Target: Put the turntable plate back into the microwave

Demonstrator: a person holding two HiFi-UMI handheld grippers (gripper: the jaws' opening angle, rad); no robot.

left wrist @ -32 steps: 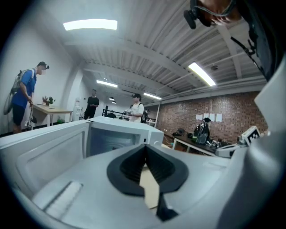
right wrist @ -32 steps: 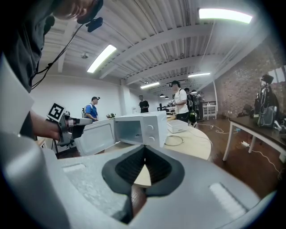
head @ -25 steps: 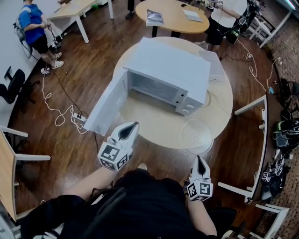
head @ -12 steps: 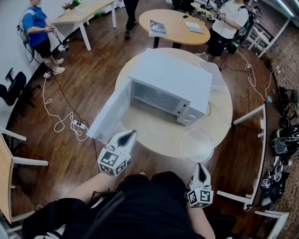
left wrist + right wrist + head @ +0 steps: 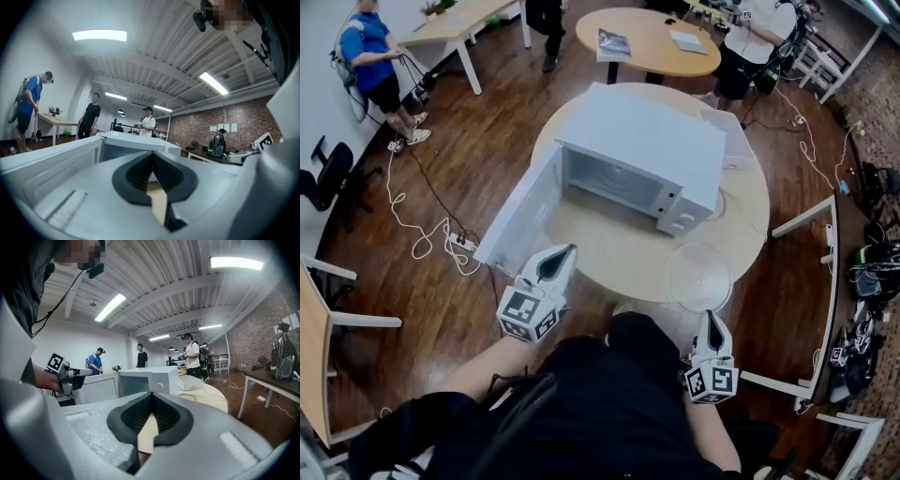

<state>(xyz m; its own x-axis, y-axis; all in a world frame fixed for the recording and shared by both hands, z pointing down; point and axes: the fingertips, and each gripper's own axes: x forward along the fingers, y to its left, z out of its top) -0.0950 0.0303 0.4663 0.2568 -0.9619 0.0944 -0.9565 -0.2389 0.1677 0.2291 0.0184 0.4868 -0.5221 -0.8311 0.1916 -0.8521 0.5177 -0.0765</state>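
A white microwave (image 5: 637,155) stands on the round wooden table (image 5: 609,253), its door (image 5: 517,217) swung open to the left. The clear glass turntable plate (image 5: 698,276) lies flat on the table near the front right edge. My left gripper (image 5: 565,251) hovers shut and empty just off the table's front edge, below the open door. My right gripper (image 5: 711,317) is shut and empty too, a little short of the plate and apart from it. The right gripper view looks past the closed jaws at the microwave (image 5: 140,379) and the left gripper (image 5: 70,373).
A white box (image 5: 724,141) lies on the table behind the microwave. A second round table (image 5: 647,36) stands beyond, with people near it. A person in blue (image 5: 370,56) stands at the far left. Cables (image 5: 417,225) run over the floor, and a desk (image 5: 825,281) stands at the right.
The head view has swayed a little. Both grippers stay about where they were, shut and empty. The plate has not moved.
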